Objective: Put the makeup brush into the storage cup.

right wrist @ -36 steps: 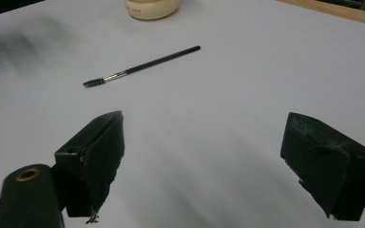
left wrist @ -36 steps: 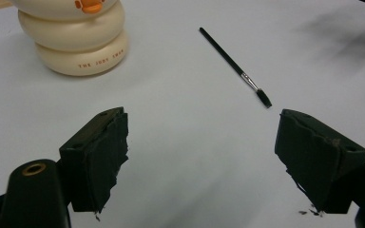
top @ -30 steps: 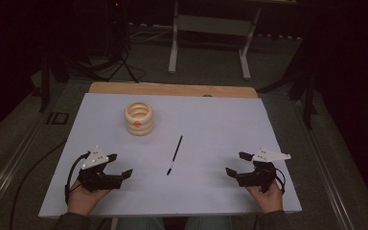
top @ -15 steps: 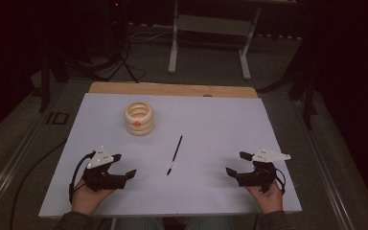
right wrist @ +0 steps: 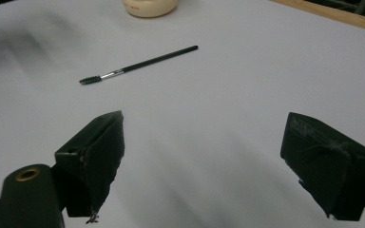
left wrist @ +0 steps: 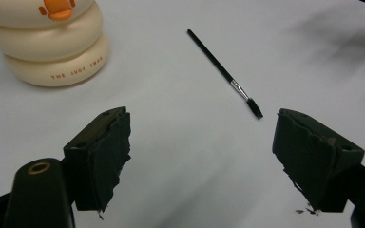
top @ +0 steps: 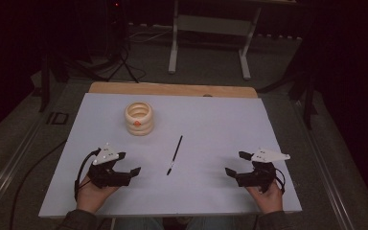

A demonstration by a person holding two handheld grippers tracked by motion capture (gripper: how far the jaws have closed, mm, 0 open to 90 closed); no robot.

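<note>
A thin black brush (top: 174, 155) lies flat mid-table, bristle end toward me. A cream ringed pot (top: 139, 118) with an orange mark stands at the back left. My left gripper (top: 127, 164) is open and empty, low over the table to the left of the brush. The left gripper view has the brush (left wrist: 223, 73) ahead between the wide jaws and the pot (left wrist: 52, 42) at upper left. My right gripper (top: 237, 163) is also open and empty, right of the brush. Its view shows the brush (right wrist: 138, 64) ahead left and the pot (right wrist: 149, 7) at the top edge.
The white table sheet (top: 211, 120) ends at a wooden strip (top: 172, 89) along the far side. Beyond it, a white stand (top: 211, 24) and cables (top: 124, 62) sit on the dark floor.
My left gripper has shifted a little to the right, toward the brush. The right gripper, brush and pot have stayed put.
</note>
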